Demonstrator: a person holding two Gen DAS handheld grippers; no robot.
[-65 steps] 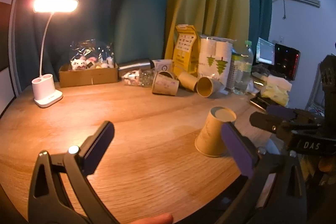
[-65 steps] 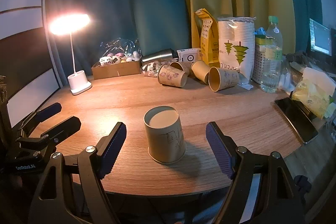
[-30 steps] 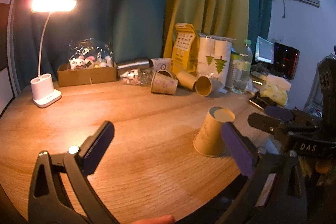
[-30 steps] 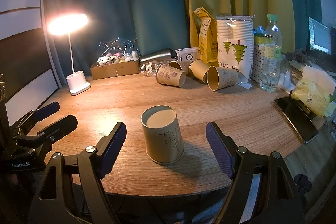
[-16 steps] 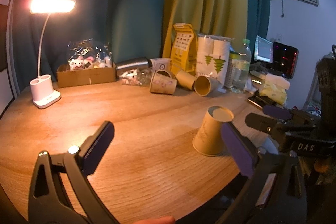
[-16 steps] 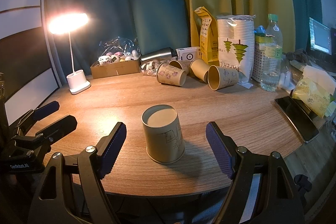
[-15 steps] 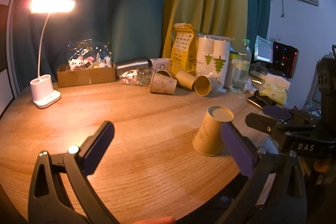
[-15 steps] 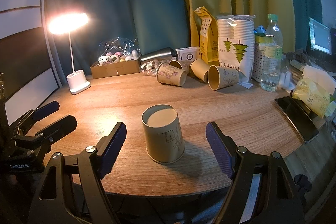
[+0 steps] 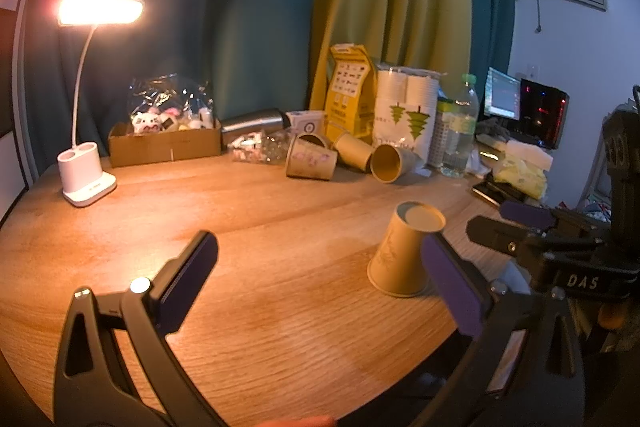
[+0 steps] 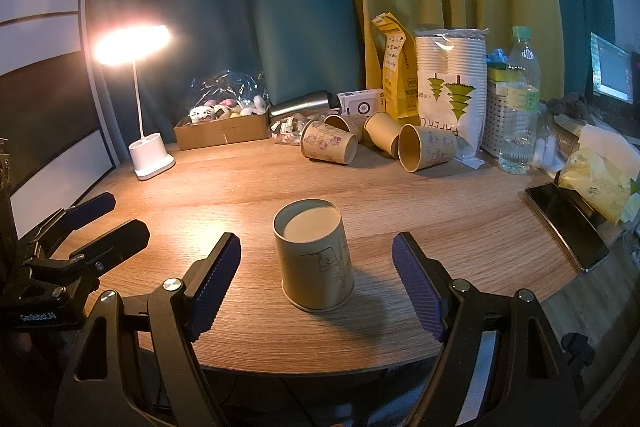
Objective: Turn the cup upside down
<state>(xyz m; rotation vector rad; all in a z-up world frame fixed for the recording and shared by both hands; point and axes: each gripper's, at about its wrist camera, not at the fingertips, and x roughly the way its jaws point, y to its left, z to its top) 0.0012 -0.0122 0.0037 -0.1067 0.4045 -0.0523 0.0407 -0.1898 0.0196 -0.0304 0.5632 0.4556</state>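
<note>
A tan paper cup [image 10: 316, 259] stands upside down on the wooden table [image 10: 440, 211], base up, rim on the wood. It also shows in the left wrist view [image 9: 404, 255]. My right gripper [image 10: 318, 277] is open and empty, its two purple pads on either side of the cup, not touching it. My left gripper [image 9: 320, 283] is open and empty over the table to the left of the cup. Each gripper shows in the other's view: the right one [image 9: 520, 223] and the left one [image 10: 100, 223].
Three paper cups [image 10: 424, 147] lie on their sides at the back. Behind them stand a yellow bag [image 10: 394, 79], a sleeve of cups [image 10: 452, 83], a water bottle [image 10: 518, 103], a steel flask [image 10: 300, 103]. A lit lamp [image 10: 150, 155], a cardboard box [image 10: 222, 131] and a phone [image 10: 566, 223] sit nearby.
Almost nothing has moved. Both grippers stay open; the views drift only slightly, and the cup stays upside down in the same place.
</note>
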